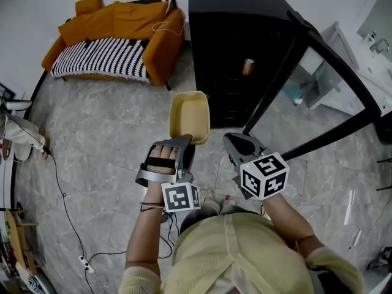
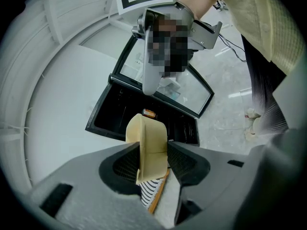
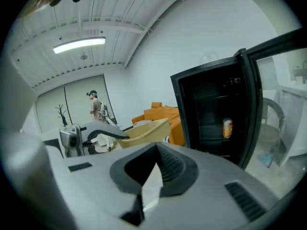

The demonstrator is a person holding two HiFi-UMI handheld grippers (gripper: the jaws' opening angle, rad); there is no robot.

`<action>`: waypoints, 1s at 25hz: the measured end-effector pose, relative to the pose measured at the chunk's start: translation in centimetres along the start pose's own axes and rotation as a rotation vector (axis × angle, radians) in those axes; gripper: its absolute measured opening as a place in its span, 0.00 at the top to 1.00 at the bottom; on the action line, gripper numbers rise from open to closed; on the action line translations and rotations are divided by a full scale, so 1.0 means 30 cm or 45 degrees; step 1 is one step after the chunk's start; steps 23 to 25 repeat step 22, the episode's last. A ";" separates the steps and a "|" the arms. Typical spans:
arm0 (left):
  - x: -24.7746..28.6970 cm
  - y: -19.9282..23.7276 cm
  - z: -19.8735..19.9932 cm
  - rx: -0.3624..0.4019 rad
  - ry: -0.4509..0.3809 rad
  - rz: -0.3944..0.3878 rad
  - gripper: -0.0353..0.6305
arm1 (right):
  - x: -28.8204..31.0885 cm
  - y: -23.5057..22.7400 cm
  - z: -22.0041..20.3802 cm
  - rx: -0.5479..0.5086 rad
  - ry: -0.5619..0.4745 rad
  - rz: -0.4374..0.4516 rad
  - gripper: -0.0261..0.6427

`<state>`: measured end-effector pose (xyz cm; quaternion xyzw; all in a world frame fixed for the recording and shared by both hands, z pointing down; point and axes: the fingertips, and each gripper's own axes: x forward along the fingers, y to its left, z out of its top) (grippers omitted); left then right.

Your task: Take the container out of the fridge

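As the left gripper [image 1: 185, 141] pinches the container [image 1: 189, 114] outside the fridge [image 1: 233, 54], removal looks done. Keep it level; the right gripper [image 1: 235, 143] is pressed together.

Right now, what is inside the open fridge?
One orange can, standing upright. The rest of the fridge interior is too dark to make out. The container is already outside, gripped in the left claw.

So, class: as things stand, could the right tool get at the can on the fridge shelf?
Probably yes. The fridge door stands open, and nothing shows between the right tool and the can. The tool is empty but its jaws are together, so they would need opening first.
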<state>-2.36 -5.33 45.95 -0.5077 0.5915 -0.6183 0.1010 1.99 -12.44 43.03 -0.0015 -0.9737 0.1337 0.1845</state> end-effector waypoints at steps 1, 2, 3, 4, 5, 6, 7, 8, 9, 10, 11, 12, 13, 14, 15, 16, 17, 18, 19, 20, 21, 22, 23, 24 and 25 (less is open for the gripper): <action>0.000 -0.007 0.013 -0.002 0.000 -0.004 0.67 | -0.013 -0.007 -0.004 0.004 0.001 -0.003 0.92; -0.001 -0.013 0.025 -0.005 -0.001 -0.008 0.67 | -0.025 -0.016 -0.007 0.008 0.000 -0.007 0.92; -0.002 -0.019 0.036 -0.008 -0.003 -0.012 0.67 | -0.036 -0.023 -0.009 0.012 -0.001 -0.011 0.92; -0.003 -0.024 0.045 -0.009 -0.004 -0.014 0.67 | -0.046 -0.028 -0.011 0.015 -0.004 -0.014 0.92; -0.004 -0.029 0.052 -0.010 -0.004 -0.017 0.67 | -0.056 -0.032 -0.013 0.017 -0.006 -0.016 0.92; -0.004 -0.033 0.056 -0.011 -0.001 -0.019 0.67 | -0.066 -0.034 -0.015 0.016 -0.008 -0.018 0.92; -0.005 -0.037 0.059 -0.014 0.002 -0.020 0.67 | -0.075 -0.035 -0.019 0.015 -0.008 -0.020 0.92; -0.007 -0.040 0.062 -0.019 0.005 -0.020 0.67 | -0.084 -0.036 -0.024 0.013 -0.008 -0.022 0.92; -0.009 -0.043 0.066 -0.024 0.006 -0.019 0.67 | -0.093 -0.037 -0.028 0.012 -0.007 -0.023 0.92; -0.012 -0.047 0.072 -0.027 0.006 -0.020 0.67 | -0.102 -0.039 -0.033 0.012 -0.007 -0.025 0.92; -0.015 -0.052 0.078 -0.027 0.006 -0.022 0.67 | -0.110 -0.040 -0.037 0.011 -0.007 -0.026 0.92; -0.017 -0.059 0.085 -0.025 0.005 -0.025 0.67 | -0.119 -0.041 -0.042 0.011 -0.007 -0.028 0.92; -0.019 -0.066 0.093 -0.023 0.003 -0.029 0.67 | -0.127 -0.043 -0.046 0.011 -0.005 -0.029 0.92; -0.020 -0.074 0.101 -0.021 0.001 -0.033 0.67 | -0.134 -0.045 -0.051 0.012 -0.004 -0.030 0.92; -0.022 -0.081 0.108 -0.020 0.000 -0.038 0.67 | -0.141 -0.047 -0.055 0.015 -0.002 -0.032 0.92; -0.024 -0.086 0.113 -0.018 -0.001 -0.042 0.67 | -0.146 -0.049 -0.057 0.018 -0.002 -0.034 0.92; -0.027 -0.089 0.117 -0.018 -0.001 -0.045 0.67 | -0.150 -0.051 -0.057 0.021 -0.002 -0.035 0.92; -0.029 -0.090 0.120 -0.017 0.000 -0.046 0.67 | -0.153 -0.052 -0.056 0.021 -0.003 -0.036 0.92; -0.031 -0.090 0.123 -0.016 0.001 -0.046 0.67 | -0.155 -0.053 -0.053 0.018 -0.005 -0.035 0.92; -0.033 -0.090 0.127 -0.015 0.002 -0.046 0.67 | -0.156 -0.053 -0.050 0.015 -0.007 -0.035 0.92; -0.034 -0.090 0.130 -0.014 0.003 -0.045 0.67 | -0.158 -0.054 -0.048 0.011 -0.010 -0.034 0.92; -0.035 -0.090 0.134 -0.013 0.004 -0.045 0.67 | -0.159 -0.055 -0.046 0.008 -0.012 -0.033 0.92; -0.035 -0.090 0.134 -0.013 0.004 -0.045 0.67 | -0.159 -0.055 -0.046 0.008 -0.012 -0.033 0.92; -0.035 -0.090 0.134 -0.013 0.004 -0.045 0.67 | -0.159 -0.055 -0.046 0.008 -0.012 -0.033 0.92; -0.035 -0.090 0.134 -0.013 0.004 -0.045 0.67 | -0.159 -0.055 -0.046 0.008 -0.012 -0.033 0.92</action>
